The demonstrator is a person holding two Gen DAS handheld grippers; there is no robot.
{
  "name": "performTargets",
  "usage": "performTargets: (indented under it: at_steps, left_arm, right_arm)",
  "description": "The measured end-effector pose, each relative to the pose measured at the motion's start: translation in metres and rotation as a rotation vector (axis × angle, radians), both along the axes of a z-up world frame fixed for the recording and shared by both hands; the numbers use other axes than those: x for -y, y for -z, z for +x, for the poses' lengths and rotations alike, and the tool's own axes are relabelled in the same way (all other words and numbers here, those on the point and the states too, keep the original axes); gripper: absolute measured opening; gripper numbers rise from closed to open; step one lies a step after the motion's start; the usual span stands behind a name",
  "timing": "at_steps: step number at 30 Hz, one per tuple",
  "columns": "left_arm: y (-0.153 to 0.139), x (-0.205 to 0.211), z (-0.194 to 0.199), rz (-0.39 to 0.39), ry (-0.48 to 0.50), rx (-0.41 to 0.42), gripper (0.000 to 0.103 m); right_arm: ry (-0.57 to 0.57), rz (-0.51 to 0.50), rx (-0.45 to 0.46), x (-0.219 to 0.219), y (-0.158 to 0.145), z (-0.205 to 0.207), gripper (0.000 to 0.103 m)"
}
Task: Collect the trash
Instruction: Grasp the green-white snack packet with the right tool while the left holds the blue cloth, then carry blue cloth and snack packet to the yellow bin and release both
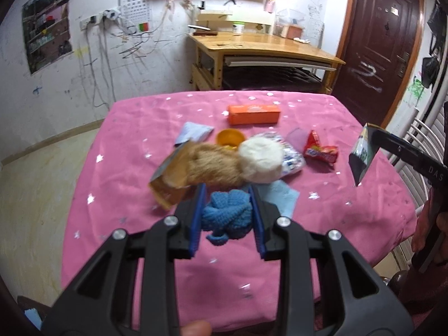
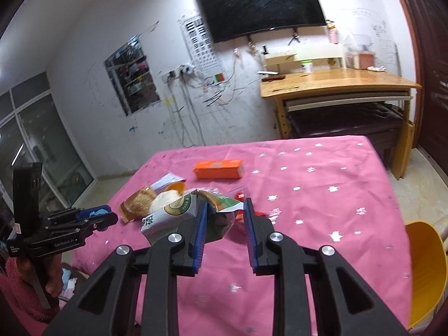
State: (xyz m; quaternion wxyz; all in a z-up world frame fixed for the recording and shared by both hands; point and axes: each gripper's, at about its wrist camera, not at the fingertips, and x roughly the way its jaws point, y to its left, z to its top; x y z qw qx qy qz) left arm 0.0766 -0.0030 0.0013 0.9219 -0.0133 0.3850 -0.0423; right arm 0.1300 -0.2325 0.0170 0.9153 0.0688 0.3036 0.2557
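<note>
From the left wrist camera, our left gripper [image 1: 228, 193] has its jaws clamped on a blue knitted piece [image 1: 226, 215], held above the pink surface [image 1: 350, 224]. Beyond it lie a tan furry toy [image 1: 212, 165], a white ball [image 1: 261, 159], a red wrapper [image 1: 319, 148] and an orange box [image 1: 254, 114]. At the right edge our right gripper [image 1: 372, 145] carries a packet [image 1: 361, 154] in the air.

From the right wrist camera, the right gripper [image 2: 225, 210] has its jaws nearly together, pinching the torn edge of that packet [image 2: 170, 212]. A yellow bin [image 2: 425, 266] sits at the right, beside the surface. We judge the step is carrying the packet to that bin; we should keep the pinch firm and release only over the opening.
</note>
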Motion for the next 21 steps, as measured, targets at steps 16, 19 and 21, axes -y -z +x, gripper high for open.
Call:
performTargets:
  at_steps: [16,19,21]
  left_arm:
    - [-0.021,0.12,0.043,-0.006,0.219,0.013,0.029]
    - [-0.023,0.151,0.051,-0.016,0.279,0.005,0.029]
    - [-0.024,0.169,0.055,-0.018,0.315,0.007,0.029]
  right_arm:
    - [0.322,0.063,0.034,0.165,-0.005,-0.013,0.019]
    - [0.393,0.074,0.018,0.199,0.005,-0.014,0.019]
    - [0.437,0.081,0.002,0.218,0.013,-0.015,0.019]
